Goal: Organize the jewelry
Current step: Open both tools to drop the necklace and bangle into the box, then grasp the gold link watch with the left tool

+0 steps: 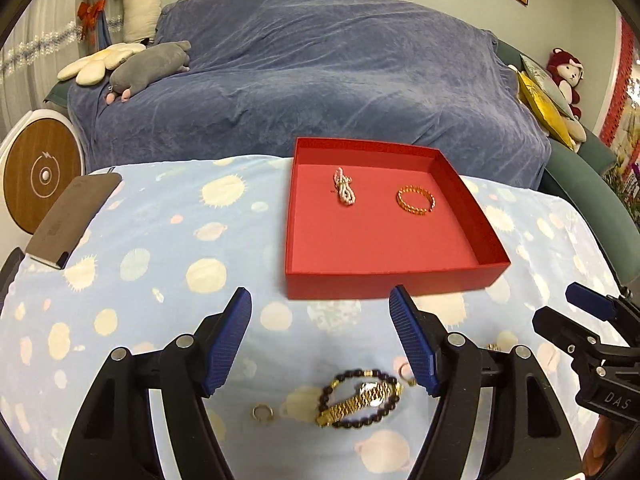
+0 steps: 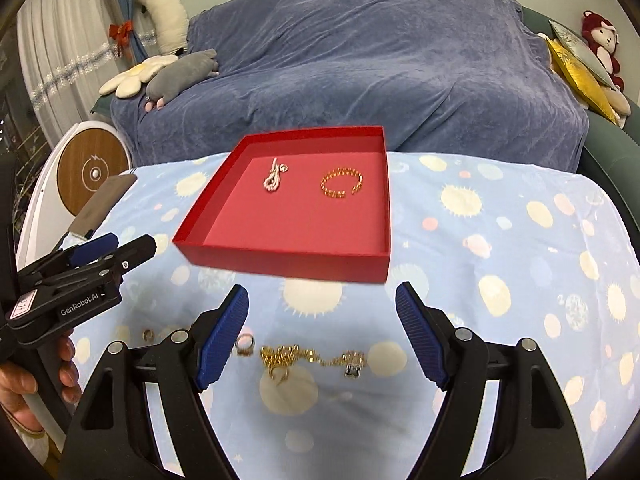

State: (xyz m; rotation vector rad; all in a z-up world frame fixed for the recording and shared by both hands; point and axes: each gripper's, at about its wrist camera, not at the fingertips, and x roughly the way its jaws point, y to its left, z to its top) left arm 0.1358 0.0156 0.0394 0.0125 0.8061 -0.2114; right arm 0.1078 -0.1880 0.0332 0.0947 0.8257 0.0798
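Just beyond left tool, red tray

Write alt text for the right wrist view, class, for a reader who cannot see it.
The open right gripper hangs empty above a gold chain and a ring on a spotted blue cloth. Beyond, a red tray holds a pearl piece and a gold bracelet; the left gripper shows at the left edge.
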